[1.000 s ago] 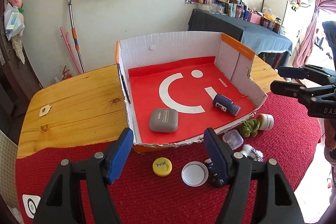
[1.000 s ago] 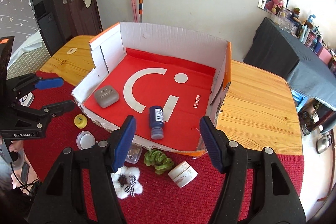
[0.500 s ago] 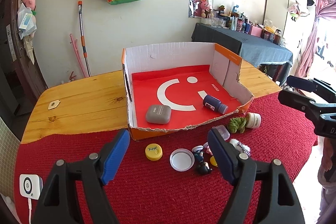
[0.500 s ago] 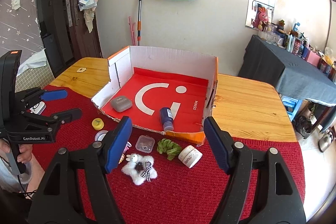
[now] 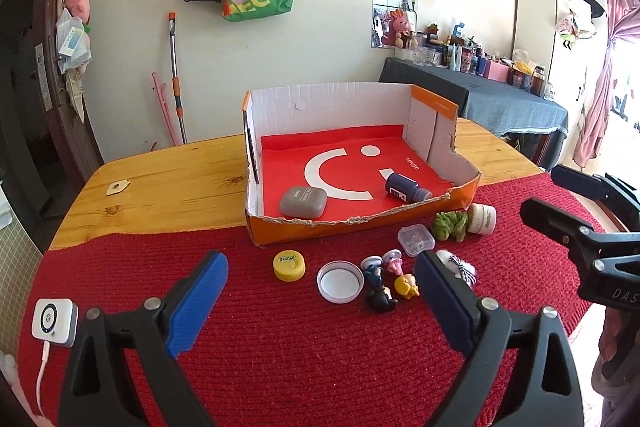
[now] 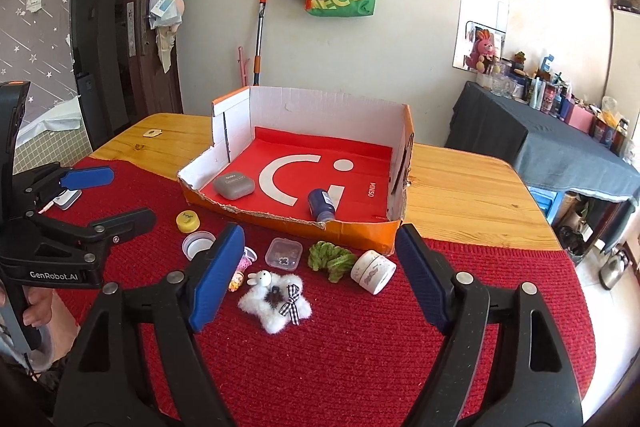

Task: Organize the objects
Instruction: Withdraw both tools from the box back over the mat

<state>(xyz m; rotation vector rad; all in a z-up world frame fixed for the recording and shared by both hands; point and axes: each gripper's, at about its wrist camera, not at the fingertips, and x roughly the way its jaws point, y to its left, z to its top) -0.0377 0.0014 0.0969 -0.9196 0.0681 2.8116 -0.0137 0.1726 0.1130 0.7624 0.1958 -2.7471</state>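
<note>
An open cardboard box (image 5: 352, 227) (image 6: 360, 229) with a red floor holds a grey case (image 5: 303, 201) (image 6: 233, 185) and a blue bottle (image 5: 406, 188) (image 6: 322, 204) lying on its side. On the red mat before it lie a yellow cap (image 5: 289, 265) (image 6: 187, 221), a white lid (image 5: 340, 281) (image 6: 197, 244), small figurines (image 5: 382, 279), a clear case (image 5: 416, 238) (image 6: 283, 251), a green plant toy (image 5: 450, 225) (image 6: 331, 256), a white jar (image 5: 482, 218) (image 6: 373, 271) and a fluffy white star (image 6: 276, 301). My left gripper (image 5: 320, 303) (image 6: 107, 197) and right gripper (image 6: 320, 271) (image 5: 544, 195) are open and empty, held back from the objects.
The table (image 5: 172, 191) is bare wood behind the red mat (image 5: 320, 355). A white charger with a cable (image 5: 54, 321) lies at the mat's left edge. A dark-clothed side table with bottles (image 5: 500, 95) stands at the back right.
Both grippers have pulled back and up from the box, so more of the mat and the loose objects shows. Nothing on the table has moved.
</note>
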